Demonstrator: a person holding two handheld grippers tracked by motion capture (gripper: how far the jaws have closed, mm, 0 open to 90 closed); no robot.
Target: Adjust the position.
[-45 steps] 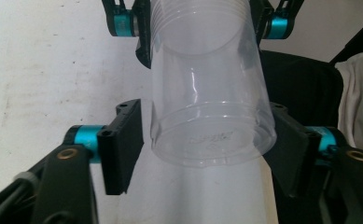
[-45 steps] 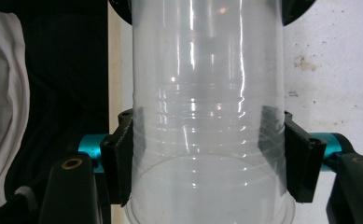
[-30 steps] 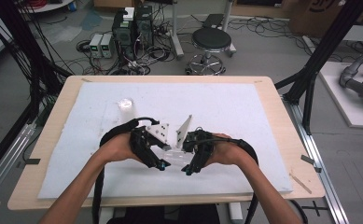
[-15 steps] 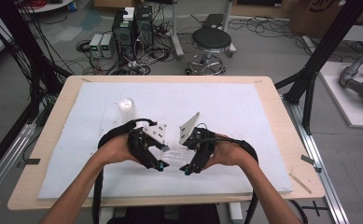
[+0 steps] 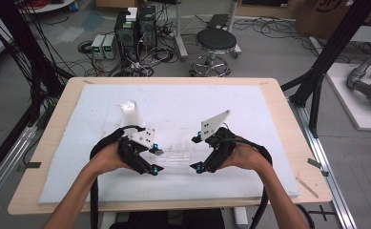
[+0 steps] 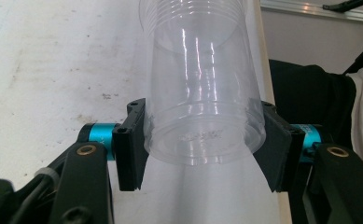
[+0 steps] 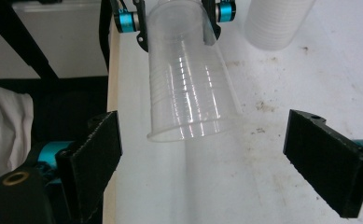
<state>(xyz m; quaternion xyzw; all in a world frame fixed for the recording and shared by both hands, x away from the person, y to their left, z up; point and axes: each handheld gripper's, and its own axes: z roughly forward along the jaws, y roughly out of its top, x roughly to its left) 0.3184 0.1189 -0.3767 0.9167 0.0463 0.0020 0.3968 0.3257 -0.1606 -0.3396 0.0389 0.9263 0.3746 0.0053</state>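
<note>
Left claw (image 5: 157, 161) clamped, right claw (image 5: 195, 152) jaws just opened wide, facing each other.

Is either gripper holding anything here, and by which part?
The left gripper clamps a clear plastic cup near its closed base. The right gripper is open, holding nothing.

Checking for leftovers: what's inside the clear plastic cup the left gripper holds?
Clear plastic cup looks empty: white table cover shows through. Left gripper's black pads cover its base sides.
</note>
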